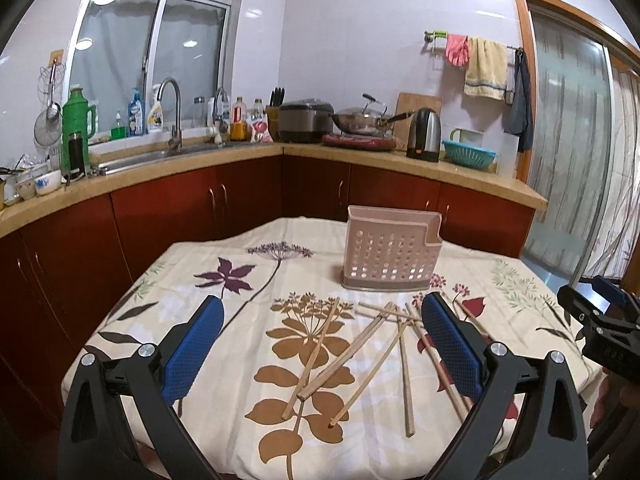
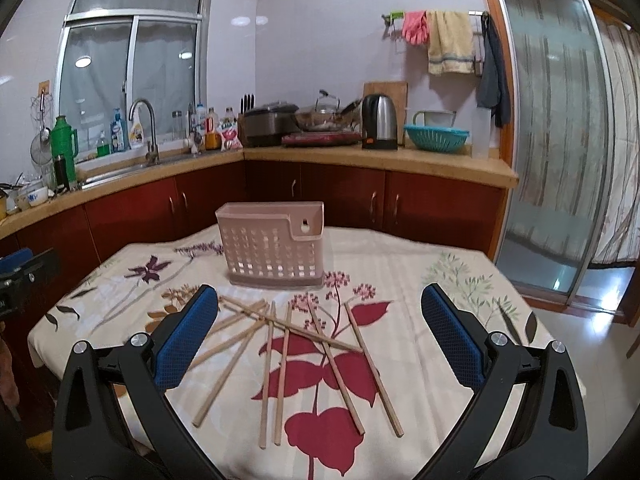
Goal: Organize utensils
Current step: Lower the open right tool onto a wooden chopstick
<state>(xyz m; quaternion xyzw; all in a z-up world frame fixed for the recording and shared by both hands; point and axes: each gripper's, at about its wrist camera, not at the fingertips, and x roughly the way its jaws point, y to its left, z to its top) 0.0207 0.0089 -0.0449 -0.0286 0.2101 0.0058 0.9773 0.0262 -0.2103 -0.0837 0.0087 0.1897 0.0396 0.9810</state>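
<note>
Several wooden chopsticks (image 1: 340, 360) (image 2: 288, 356) lie scattered and crossing on a floral tablecloth. Behind them a beige perforated utensil holder (image 1: 390, 250) (image 2: 272, 242) stands upright, with nothing showing above its rim. My left gripper (image 1: 322, 316) hangs open above the near side of the pile, its blue pads wide apart and nothing between them. My right gripper (image 2: 320, 304) is open too, over the chopsticks. The right gripper's black body (image 1: 600, 316) shows at the right edge of the left wrist view. The left gripper (image 2: 24, 276) shows at the left edge of the right wrist view.
The table (image 1: 192, 256) (image 2: 432, 256) ends close behind the holder. Beyond it runs an L-shaped kitchen counter (image 1: 248, 154) with red cabinets, a sink, bottles, a rice cooker, a kettle (image 2: 378, 122) and a teal colander. A sliding glass door (image 2: 560, 140) stands at the right.
</note>
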